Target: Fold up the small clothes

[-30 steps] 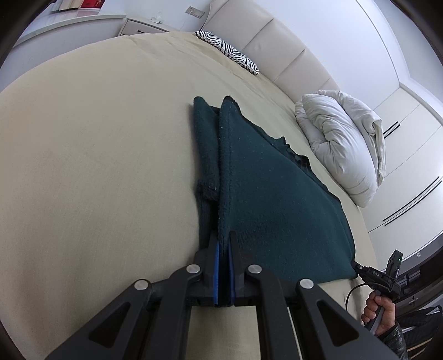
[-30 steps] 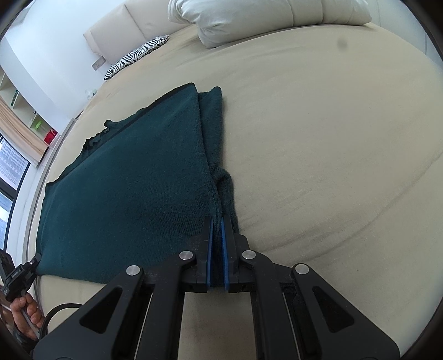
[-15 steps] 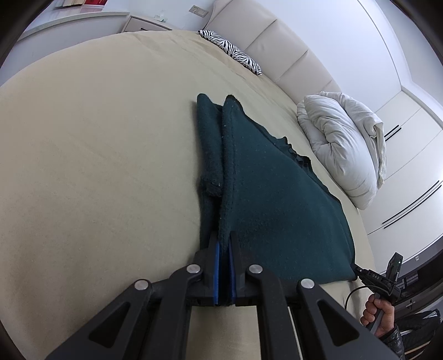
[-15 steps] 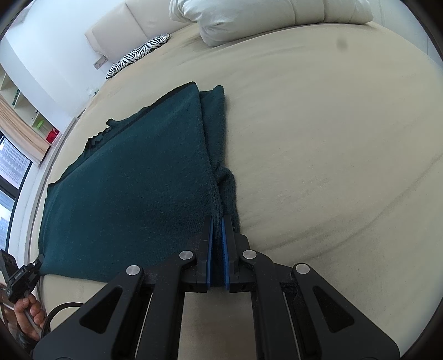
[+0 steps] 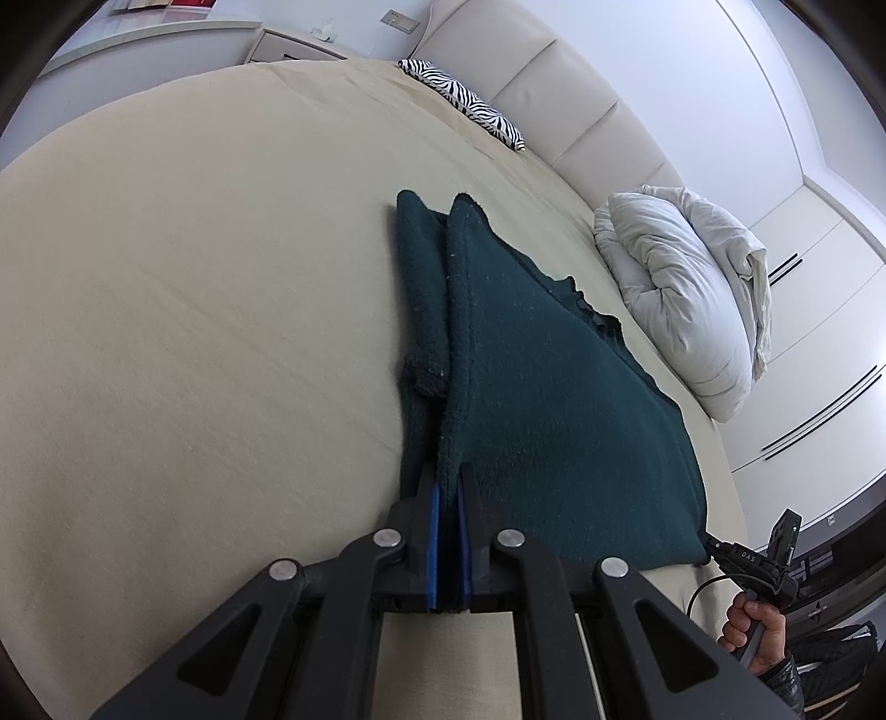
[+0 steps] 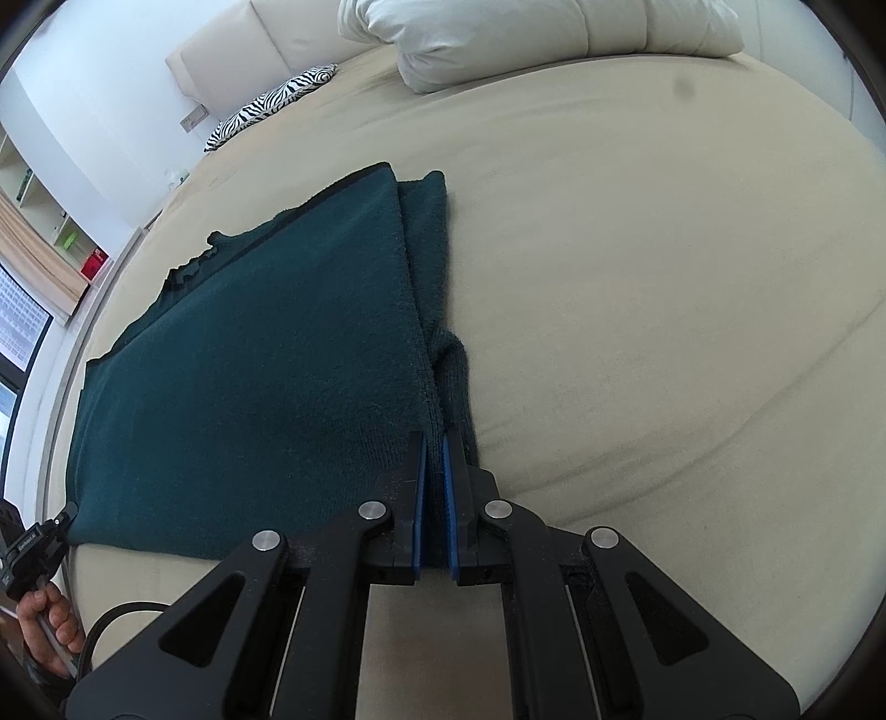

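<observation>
Teal sweater (image 5: 554,410) edges pinched by left gripper (image 5: 448,487), right gripper (image 6: 434,443), bare bedsheet (image 6: 637,277) around.

Fuzzy knitted dark-green sweater (image 5: 554,399) on smooth matt beige bedsheet (image 5: 194,332)

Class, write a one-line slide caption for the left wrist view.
Left gripper shut on the near edge of a dark green garment lying folded on a beige bed.

A dark green garment (image 6: 266,354) is spread on a beige bed (image 6: 637,288), its near right edge pinched between the closed blue-padded fingers of the right gripper (image 6: 435,476), with a white pillow (image 6: 498,39) seen beyond.
</observation>
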The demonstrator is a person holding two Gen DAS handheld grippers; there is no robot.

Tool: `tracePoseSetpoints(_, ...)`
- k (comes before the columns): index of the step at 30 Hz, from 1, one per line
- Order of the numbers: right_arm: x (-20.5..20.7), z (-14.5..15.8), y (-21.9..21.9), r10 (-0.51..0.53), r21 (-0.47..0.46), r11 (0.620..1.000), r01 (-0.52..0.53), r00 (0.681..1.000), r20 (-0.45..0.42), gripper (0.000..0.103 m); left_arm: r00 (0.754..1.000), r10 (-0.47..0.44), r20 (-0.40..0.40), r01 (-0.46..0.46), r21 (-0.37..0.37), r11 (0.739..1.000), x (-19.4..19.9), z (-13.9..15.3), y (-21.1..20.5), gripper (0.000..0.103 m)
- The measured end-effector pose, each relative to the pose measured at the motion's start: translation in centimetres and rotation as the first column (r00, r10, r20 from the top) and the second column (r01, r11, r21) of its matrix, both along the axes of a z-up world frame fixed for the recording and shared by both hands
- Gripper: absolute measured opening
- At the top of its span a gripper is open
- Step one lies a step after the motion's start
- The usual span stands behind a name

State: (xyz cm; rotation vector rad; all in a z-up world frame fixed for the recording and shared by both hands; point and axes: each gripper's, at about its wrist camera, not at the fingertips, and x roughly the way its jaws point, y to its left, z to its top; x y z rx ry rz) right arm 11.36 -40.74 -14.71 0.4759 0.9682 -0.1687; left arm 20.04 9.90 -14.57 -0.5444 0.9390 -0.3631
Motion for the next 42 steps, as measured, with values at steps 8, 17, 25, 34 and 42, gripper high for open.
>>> tracePoseSetpoints(8, -0.4, -0.3, -1.1, -0.014, 0.110, 0.994, 0.014, 1.000, 0.004, 0.006, 1.000, 0.006, 0.003, -0.006, -0.014, 1.000, -0.5, 0.9, 0.5, 0.022)
tracePoseSetpoints(17, -0.4, 0.4, 0.2, 0.032, 0.029, 0.999, -0.031, 0.999, -0.006, 0.005, 1.000, 0.024, 0.014, -0.024, 0.009, 1.000, -0.5, 1.1, 0.1, 0.039)
tracePoseSetpoints(25, -0.9, 0.6, 0.3, 0.019, 0.027, 0.999, -0.019, 1.000, -0.021, 0.004, 0.999, 0.031, 0.007, -0.031, 0.021, 0.999, -0.6, 0.6, 0.3, 0.028)
tracePoseSetpoints(34, -0.6, 0.3, 0.3, 0.066, 0.044, 0.997, -0.064, 0.997, -0.043, 0.006, 0.997, 0.077, 0.016, -0.078, 0.059, 0.995, -1.2, 1.8, 0.3, 0.037)
tracePoseSetpoints(42, -0.8, 5.8, 0.4, 0.001, -0.074, 0.997, 0.003, 0.998, 0.056, 0.038, 0.973, 0.019, 0.231, -0.075, 0.236, 0.969, 0.2, 7.8, -4.0, 0.052)
